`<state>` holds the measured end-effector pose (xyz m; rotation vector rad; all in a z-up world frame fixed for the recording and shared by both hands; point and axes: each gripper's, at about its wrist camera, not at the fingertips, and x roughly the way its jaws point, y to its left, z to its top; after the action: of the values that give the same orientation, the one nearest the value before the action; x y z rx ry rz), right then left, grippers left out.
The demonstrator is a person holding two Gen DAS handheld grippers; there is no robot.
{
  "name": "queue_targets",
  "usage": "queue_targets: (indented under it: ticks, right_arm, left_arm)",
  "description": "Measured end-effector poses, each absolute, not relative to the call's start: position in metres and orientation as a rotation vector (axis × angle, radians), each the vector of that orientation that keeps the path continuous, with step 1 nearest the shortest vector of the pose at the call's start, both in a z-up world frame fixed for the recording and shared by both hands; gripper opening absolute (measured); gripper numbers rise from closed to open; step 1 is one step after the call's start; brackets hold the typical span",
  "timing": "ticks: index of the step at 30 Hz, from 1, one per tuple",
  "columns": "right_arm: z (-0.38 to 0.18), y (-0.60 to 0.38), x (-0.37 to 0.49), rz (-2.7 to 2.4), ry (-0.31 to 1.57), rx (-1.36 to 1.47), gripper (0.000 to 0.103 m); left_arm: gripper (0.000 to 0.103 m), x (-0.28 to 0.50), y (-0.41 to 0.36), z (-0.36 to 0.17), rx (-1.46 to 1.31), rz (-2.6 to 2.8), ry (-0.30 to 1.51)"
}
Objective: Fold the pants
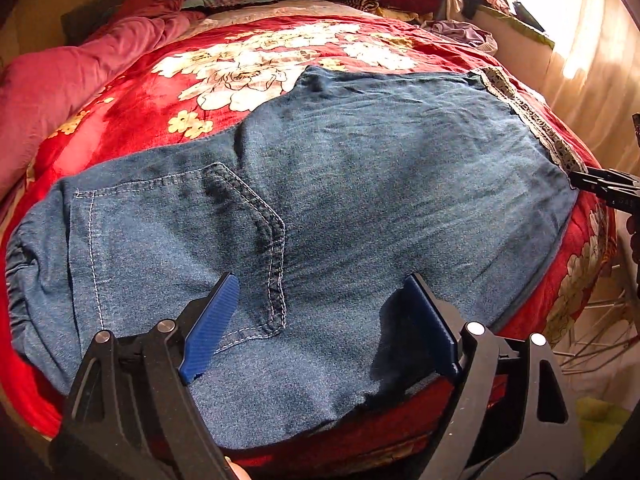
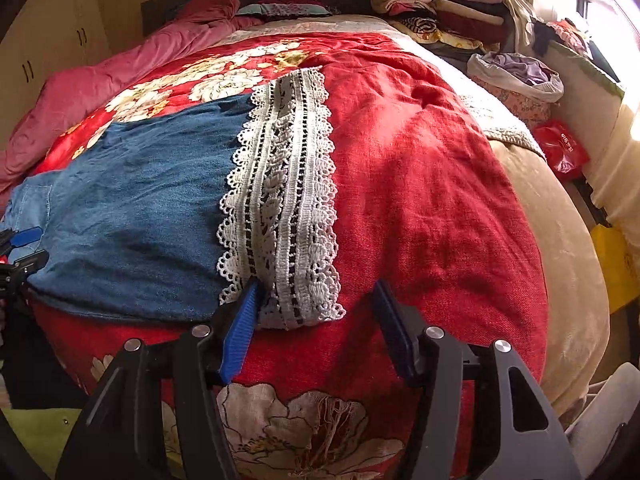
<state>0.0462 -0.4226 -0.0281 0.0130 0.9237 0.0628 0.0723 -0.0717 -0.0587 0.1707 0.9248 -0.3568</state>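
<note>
Across the bed (image 1: 132,96), on its red floral cover, the denim pants (image 1: 360,184) lie flat and spread out, folded over with a stitched back pocket (image 1: 180,248) facing up. Left tongs (image 1: 320,292) hang just above the near edge of the denim, blue pads (image 1: 208,332) spread wide, nothing pinched between them, the cloth lying loose below. Over on the other side, right tongs (image 2: 316,292) sit at the hem end, where a band of white lace trim (image 2: 288,200) finishes the leg; jaws part-open, the left pad (image 2: 240,328) touching the lace edge, the other out over bare red cover, no grip on anything. Stacked clothes (image 2: 440,8) sit at the far end of the bed.
</note>
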Motion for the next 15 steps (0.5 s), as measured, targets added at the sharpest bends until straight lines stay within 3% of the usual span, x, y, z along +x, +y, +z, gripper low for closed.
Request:
queue_targets:
  ticks: [3,15]
  right_arm:
    - [-0.011,-0.424,0.039,0.103,0.878,0.05,0.056]
    - [0.0,-0.429,0.029,0.142,0.846,0.165,0.056]
  left_arm:
    - [0.089,0.068,-0.072,-0.051,0.162,-0.37,0.91]
    - [0.093,0.058,-0.086,-0.012,0.122,-0.429,0.836]
